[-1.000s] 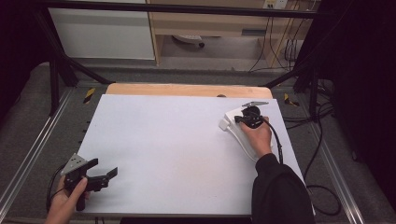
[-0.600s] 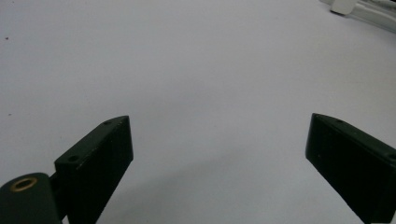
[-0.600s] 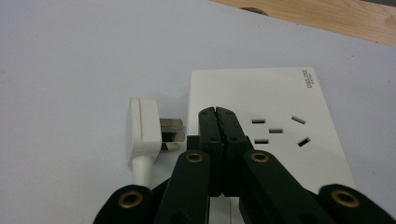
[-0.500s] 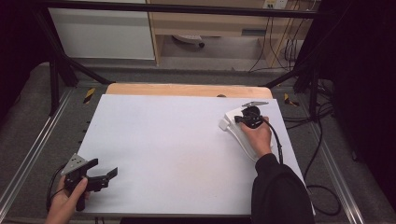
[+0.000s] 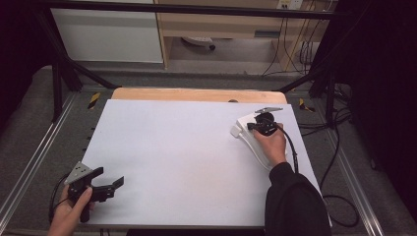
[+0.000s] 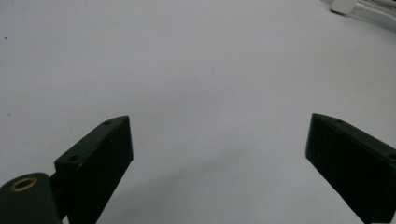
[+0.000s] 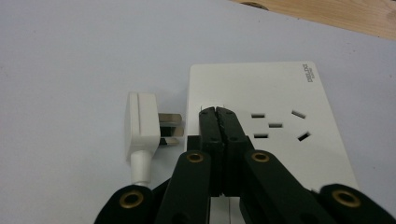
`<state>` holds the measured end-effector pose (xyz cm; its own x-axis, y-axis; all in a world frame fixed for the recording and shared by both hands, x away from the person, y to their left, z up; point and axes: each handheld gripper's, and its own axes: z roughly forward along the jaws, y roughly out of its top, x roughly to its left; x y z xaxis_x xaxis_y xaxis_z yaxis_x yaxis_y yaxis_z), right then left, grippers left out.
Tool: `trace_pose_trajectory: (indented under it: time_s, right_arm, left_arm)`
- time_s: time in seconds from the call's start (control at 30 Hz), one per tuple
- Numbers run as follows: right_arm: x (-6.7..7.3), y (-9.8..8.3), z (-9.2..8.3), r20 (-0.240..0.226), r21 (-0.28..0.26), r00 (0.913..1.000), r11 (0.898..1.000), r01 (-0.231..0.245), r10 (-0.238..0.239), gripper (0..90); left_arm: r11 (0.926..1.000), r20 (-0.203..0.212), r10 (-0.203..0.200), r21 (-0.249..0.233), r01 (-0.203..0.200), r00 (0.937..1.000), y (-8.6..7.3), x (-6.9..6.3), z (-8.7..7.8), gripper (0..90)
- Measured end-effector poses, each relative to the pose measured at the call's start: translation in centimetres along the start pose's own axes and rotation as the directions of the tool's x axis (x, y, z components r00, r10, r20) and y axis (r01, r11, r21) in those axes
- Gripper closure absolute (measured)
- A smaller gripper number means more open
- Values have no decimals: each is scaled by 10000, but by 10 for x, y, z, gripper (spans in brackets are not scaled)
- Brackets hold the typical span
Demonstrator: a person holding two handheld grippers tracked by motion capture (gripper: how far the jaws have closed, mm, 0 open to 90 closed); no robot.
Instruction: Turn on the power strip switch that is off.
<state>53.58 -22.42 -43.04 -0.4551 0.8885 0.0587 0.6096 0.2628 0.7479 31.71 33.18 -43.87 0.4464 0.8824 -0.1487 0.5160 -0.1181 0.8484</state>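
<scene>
The right hand-held gripper (image 7: 217,112) is clenched with nothing between its jaws, its tips resting over the switch of a white power strip (image 7: 261,93) at the far right of the desk (image 5: 187,162). A white plug (image 7: 142,123) lies unplugged just left of the strip, prongs pointing toward it. The left hand-held gripper (image 5: 110,179) sits released at the near left corner, holding nothing.

Grey carpet floor (image 5: 29,123) surrounds the white table (image 5: 172,162); a wooden cabinet (image 5: 221,24) stands behind, cables (image 5: 295,49) hanging.
</scene>
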Motion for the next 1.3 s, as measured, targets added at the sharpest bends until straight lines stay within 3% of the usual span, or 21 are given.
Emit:
trace_pose_trajectory:
  time_s: [0.57, 0.8, 1.03, 1.3]
  right_arm:
    - [3, 2, 2, 67, -71, 10000, 10000, 26, -26, 900]
    - [3, 4, -3, 48, -333, 10000, 9994, -40, 42, 900]
    - [4, 7, -7, 106, -474, 9999, 9988, -101, 106, 765]
    - [5, 11, -10, 194, -535, 9983, 9971, -539, 550, 494]
  left_arm:
    - [10000, -24, 13, 1, -13, 10000, 0, 1, 0, 74]
    - [10000, -18, 13, 2, -13, 10000, 0, 1, 0, 74]
    - [10000, -27, 19, 1, -19, 10000, 0, 1, -1, 74]
    - [10000, -36, 12, -2, -12, 10000, 0, 1, -1, 74]
